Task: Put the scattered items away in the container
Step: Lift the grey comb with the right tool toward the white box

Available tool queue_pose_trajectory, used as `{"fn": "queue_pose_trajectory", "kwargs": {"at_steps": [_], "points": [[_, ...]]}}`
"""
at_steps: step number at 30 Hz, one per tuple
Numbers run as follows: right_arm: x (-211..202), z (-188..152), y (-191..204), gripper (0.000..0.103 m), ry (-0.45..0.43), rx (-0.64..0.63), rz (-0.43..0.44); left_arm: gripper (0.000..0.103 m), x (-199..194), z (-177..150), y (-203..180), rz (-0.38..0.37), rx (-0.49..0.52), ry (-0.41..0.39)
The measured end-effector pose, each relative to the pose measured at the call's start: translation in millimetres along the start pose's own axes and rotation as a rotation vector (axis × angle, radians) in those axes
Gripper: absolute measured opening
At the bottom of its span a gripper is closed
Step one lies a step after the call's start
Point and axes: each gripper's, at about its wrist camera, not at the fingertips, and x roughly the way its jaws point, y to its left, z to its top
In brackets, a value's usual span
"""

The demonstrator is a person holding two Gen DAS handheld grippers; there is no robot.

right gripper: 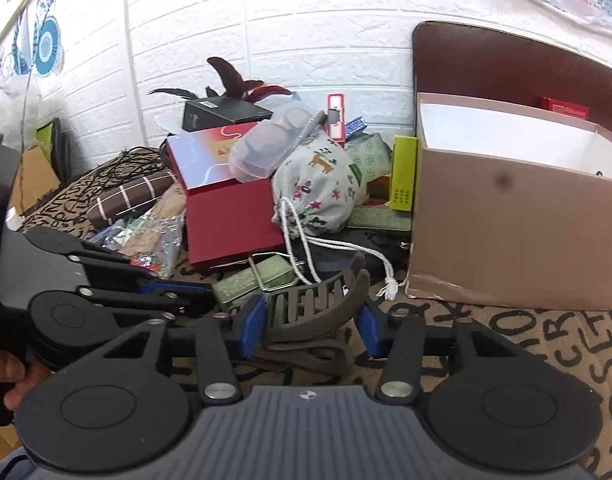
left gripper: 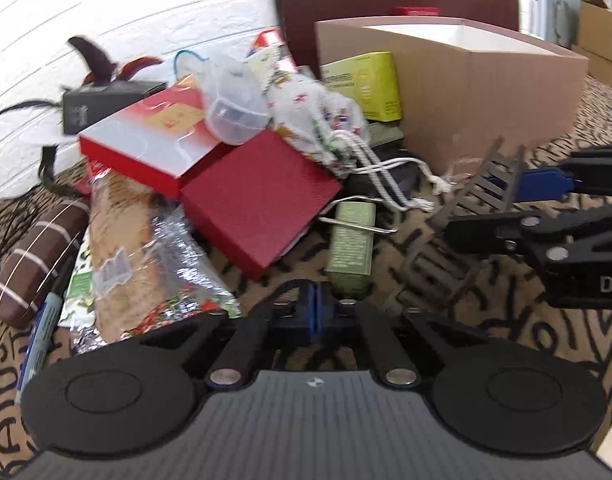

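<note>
Counted on the tabletop: one cardboard box (right gripper: pixel 518 236); two red boxes (left gripper: pixel 259 204) (left gripper: pixel 145 152); one black box (left gripper: pixel 105 104); one yellow box (left gripper: pixel 366 84); one drawstring pouch (right gripper: pixel 322 184); one hair claw clip (right gripper: pixel 310 312); one green carton (left gripper: pixel 352 248); one striped case (left gripper: pixel 33 256).

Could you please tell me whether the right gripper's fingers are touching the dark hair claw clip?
Cannot tell. In the right wrist view the hair claw clip sits between the right gripper's blue pads, close to the left-hand one, but contact is unclear.

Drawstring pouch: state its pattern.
Pale fabric printed with reindeer, trees and stars; the drawstring pouch shows best in the right wrist view.
</note>
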Motion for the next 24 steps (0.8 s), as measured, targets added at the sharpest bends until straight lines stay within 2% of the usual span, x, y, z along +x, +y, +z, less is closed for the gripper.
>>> {"fn": "queue_pose_trajectory", "kwargs": {"at_steps": [4, 5, 6, 9, 10, 11, 13, 16, 19, 22, 24], "points": [[1.0, -2.9, -6.1, 0.04, 0.009, 0.033, 0.006, 0.011, -2.3, -5.3, -8.7, -0.015, 0.069, -0.01], [1.0, -3.4, -7.7, 0.04, 0.009, 0.044, 0.011, 0.021, -5.0, -6.5, -8.3, -0.029, 0.078, -0.023], [0.9, -3.5, -8.4, 0.04, 0.009, 0.049, 0.012, 0.027, -8.7, -7.5, -7.0, -0.047, 0.08, -0.035], [1.8, -3.1, -9.4, 0.04, 0.012, 0.048, 0.014, 0.036, -17.5, -8.1, -3.2, -0.059, 0.097, -0.05], [2.2, -3.1, -9.8, 0.04, 0.011, 0.048, 0.015, 0.045, -19.5, -7.6, -0.9, -0.07, 0.095, -0.052], [2.9, -2.8, -9.8, 0.04, 0.011, 0.046, 0.015, 0.06, -21.7, -7.3, 1.4, -0.092, 0.089, -0.055], [4.0, -2.3, -11.0, 0.04, 0.01, 0.052, 0.016, 0.068, -27.1, -6.9, 1.9, -0.124, 0.081, -0.062], [5.2, -1.2, -12.0, 0.04, 0.011, 0.057, 0.018, 0.069, -29.8, -7.2, -6.1, -0.18, 0.112, -0.064], [5.7, -0.4, -12.5, 0.04, 0.013, 0.056, 0.019, 0.068, -19.1, -8.4, -23.7, -0.169, 0.187, -0.029], [6.4, 0.0, -12.1, 0.04, 0.016, 0.056, 0.017, 0.068, -6.0, -7.4, -34.6, -0.162, 0.213, -0.006], [6.3, 0.0, -11.6, 0.04, 0.017, 0.054, 0.016, 0.061, -2.0, -3.2, -37.7, -0.162, 0.199, 0.001]]}}
